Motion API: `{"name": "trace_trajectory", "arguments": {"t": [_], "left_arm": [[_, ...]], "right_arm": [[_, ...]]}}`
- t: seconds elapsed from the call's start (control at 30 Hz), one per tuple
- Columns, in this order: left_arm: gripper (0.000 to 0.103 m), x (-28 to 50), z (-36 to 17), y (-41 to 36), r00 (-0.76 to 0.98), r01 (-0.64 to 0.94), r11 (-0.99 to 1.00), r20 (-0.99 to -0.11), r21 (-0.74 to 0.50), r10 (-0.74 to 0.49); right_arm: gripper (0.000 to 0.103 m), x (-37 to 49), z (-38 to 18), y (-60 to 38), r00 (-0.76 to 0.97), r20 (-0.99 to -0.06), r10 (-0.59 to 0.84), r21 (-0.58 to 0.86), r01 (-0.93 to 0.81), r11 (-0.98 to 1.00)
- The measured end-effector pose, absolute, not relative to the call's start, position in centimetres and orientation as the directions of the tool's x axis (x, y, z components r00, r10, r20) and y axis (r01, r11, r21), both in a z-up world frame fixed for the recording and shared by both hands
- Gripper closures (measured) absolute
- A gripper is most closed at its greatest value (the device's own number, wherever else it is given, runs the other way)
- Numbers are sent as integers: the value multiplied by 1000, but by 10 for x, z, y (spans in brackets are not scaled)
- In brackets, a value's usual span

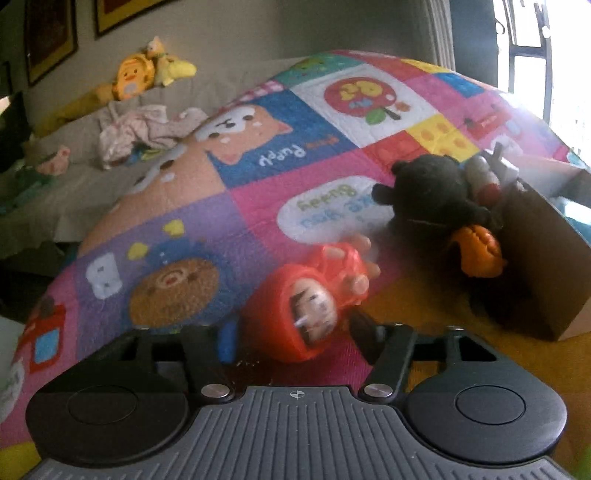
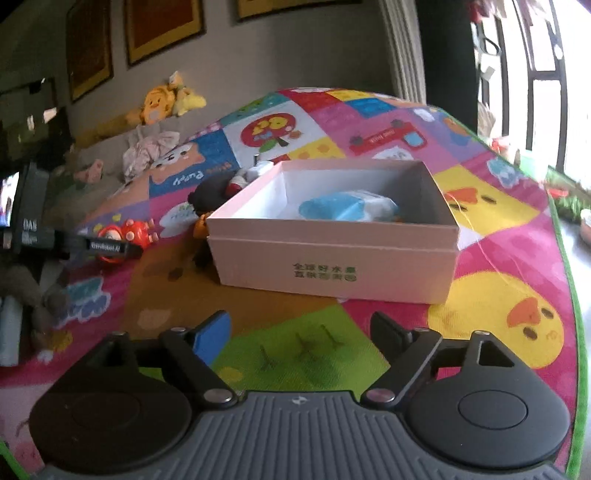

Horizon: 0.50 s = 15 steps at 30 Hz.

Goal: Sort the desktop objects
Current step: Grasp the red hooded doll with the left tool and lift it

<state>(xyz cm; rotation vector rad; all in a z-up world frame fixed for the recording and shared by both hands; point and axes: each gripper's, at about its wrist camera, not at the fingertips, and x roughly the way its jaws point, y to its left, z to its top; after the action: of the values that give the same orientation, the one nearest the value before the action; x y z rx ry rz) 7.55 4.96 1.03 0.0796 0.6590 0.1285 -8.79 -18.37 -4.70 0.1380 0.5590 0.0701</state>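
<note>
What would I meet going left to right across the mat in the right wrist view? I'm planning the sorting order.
Red round doll toy with the left gripper at it → black plush toy → open pale pink cardboard box, with a blue and white packet inside.

a home living room: sofa [image 1: 92,147] with plush toys [image 1: 147,74], framed pictures [image 2: 162,29].

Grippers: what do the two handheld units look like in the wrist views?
Both match: a ribbed grey body with a small crosshair mark, two round black housings, black linkage arms on silver pivots. One finger carries a blue pad, the other is black. In the right view, the left gripper shows white lettering.
</note>
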Motion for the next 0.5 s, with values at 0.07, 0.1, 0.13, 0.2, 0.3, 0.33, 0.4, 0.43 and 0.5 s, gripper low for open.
{"name": "trace_trajectory", "arguments": {"t": [0.07,0.1,0.13,0.2,0.3,0.33,0.4,0.43,0.5], "left_arm": [[45,73,11,47,783,-85,989,-606,122,142],[45,68,13,45,786,-71,990,-604,123,132],[45,62,16,41,791,-55,991,-601,123,118],[45,47,23,31,798,9,995,-600,97,51],[45,21,31,10,788,136,990,-608,29,-90],[45,14,31,3,782,170,985,-610,18,-124],[45,-2,30,-13,769,247,969,-611,11,-189],[45,-9,28,-20,758,283,959,-615,10,-217],[44,-17,23,-29,735,324,946,-629,0,-252]], "right_arm": [[19,-88,-47,-188,850,-517,105,171,-18,985],[19,-89,-47,-189,852,-513,109,180,-18,984],[19,-89,-48,-189,853,-509,111,185,-18,983],[18,-88,-47,-190,855,-506,117,194,-19,981],[17,-86,-48,-192,852,-510,118,203,-14,979],[17,-87,-48,-192,852,-510,117,205,-11,979],[17,-87,-48,-192,854,-508,110,205,-4,979],[17,-87,-48,-192,855,-508,107,203,-2,979],[17,-87,-48,-191,854,-510,102,199,2,980]]}}
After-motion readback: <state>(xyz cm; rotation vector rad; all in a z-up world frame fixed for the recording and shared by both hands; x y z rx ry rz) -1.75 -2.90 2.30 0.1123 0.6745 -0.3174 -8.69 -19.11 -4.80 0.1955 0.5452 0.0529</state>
